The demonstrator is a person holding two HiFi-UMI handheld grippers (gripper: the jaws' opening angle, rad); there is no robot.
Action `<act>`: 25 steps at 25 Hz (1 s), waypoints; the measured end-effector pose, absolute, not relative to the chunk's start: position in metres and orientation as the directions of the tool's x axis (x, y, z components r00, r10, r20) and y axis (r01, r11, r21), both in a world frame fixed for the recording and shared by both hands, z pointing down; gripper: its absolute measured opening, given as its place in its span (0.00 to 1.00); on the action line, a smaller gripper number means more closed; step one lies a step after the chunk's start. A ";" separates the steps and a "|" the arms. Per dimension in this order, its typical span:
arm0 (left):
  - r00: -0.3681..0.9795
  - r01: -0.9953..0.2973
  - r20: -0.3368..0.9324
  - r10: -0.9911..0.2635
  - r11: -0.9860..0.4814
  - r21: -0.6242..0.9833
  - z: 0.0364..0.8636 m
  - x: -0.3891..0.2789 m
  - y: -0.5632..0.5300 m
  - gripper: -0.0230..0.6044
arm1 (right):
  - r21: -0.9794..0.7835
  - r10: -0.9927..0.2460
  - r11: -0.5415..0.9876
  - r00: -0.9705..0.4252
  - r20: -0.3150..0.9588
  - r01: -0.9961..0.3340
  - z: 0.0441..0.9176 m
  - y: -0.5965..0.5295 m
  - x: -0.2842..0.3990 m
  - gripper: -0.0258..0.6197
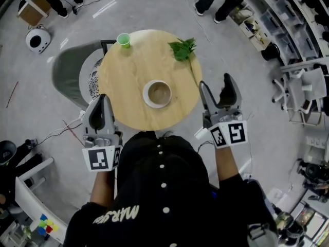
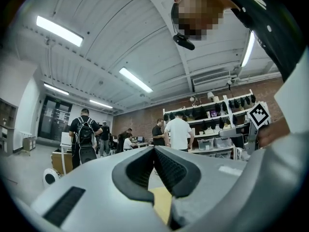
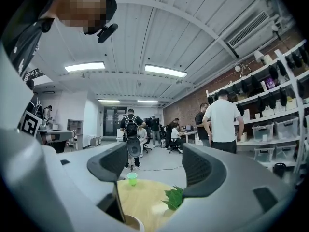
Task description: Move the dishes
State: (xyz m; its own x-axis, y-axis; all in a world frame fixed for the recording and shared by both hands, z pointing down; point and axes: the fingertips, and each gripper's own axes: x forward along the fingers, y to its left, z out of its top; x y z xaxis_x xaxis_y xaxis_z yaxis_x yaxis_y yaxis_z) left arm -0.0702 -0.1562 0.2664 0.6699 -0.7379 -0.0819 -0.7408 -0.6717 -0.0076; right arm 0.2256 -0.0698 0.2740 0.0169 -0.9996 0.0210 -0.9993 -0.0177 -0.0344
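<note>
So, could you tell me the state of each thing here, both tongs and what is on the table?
left tongs: shut, nothing between them.
right tongs: open, empty.
white bowl: upright on the round table, not held.
green cup: upright, near the table's far edge.
leafy sprig: lying flat on the table.

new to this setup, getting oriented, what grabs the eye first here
A round wooden table fills the head view's middle, a white bowl near its centre, a green cup and a leafy sprig at its far edge. By its near edge the left gripper is shut, the right gripper open and empty.
</note>
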 end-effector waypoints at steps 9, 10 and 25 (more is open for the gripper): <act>0.709 -0.705 -0.018 -0.705 -0.709 0.030 0.291 -0.046 -0.163 0.04 | -0.075 -0.969 0.088 -0.102 0.224 -0.993 0.339 -0.092 0.219 0.46; 0.708 -0.705 -0.017 -0.706 -0.708 0.035 0.293 -0.042 -0.161 0.04 | -0.093 -0.961 0.107 -0.126 0.245 -0.990 0.351 -0.096 0.218 0.46; 0.657 -0.748 0.122 -0.744 -0.663 -0.011 0.338 -0.036 -0.148 0.04 | -0.226 -0.802 0.216 -0.304 0.514 -0.950 0.521 -0.132 0.195 0.49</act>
State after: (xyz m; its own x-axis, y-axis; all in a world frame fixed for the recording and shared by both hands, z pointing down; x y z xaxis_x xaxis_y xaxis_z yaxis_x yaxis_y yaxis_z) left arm -0.0363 -0.1477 0.3383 0.6572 -0.7437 0.1222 -0.7484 -0.6632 -0.0113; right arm 0.1948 -0.1316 0.5206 -0.3043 -0.8018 0.5143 -0.9500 0.2158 -0.2256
